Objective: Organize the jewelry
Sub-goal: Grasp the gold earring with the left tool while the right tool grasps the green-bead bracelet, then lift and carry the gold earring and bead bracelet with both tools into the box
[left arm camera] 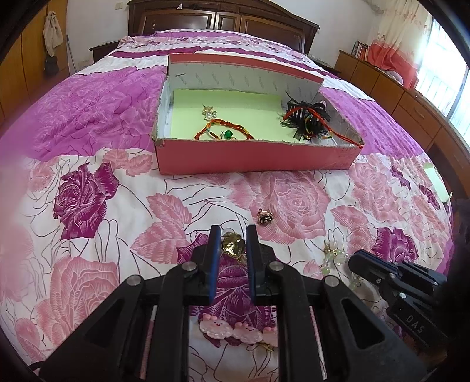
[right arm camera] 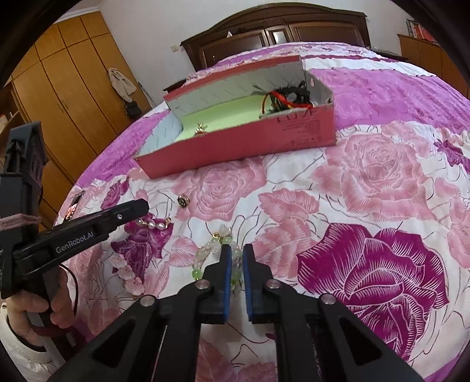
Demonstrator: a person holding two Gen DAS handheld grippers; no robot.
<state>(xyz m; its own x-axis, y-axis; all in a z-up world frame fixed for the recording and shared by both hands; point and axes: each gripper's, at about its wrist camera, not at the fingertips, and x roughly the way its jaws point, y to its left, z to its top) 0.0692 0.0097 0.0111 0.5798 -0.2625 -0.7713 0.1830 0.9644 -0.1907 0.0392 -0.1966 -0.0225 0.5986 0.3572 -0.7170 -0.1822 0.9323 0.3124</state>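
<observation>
A pink cardboard box (left arm camera: 252, 157) with a green lining lies on the bed and holds a red cord bracelet (left arm camera: 223, 132), a small clear piece (left arm camera: 209, 112) and a black feathered hair clip (left arm camera: 308, 117). My left gripper (left arm camera: 233, 232) is open, its fingers on either side of a gold and pearl piece (left arm camera: 233, 245) on the bedspread. A dark round earring (left arm camera: 265, 218) lies just beyond. My right gripper (right arm camera: 235, 249) is open, its fingers astride a green and clear bead bracelet (right arm camera: 214, 245). A pink bear hair clip (left arm camera: 238, 330) lies under the left gripper. The box also shows in the right wrist view (right arm camera: 243, 144).
The bed has a pink and purple rose bedspread (right arm camera: 367, 176). A dark wooden headboard (left arm camera: 223, 17) stands behind it, wooden wardrobes (right arm camera: 58, 97) at the left and a low cabinet (left arm camera: 390, 85) under the window at the right.
</observation>
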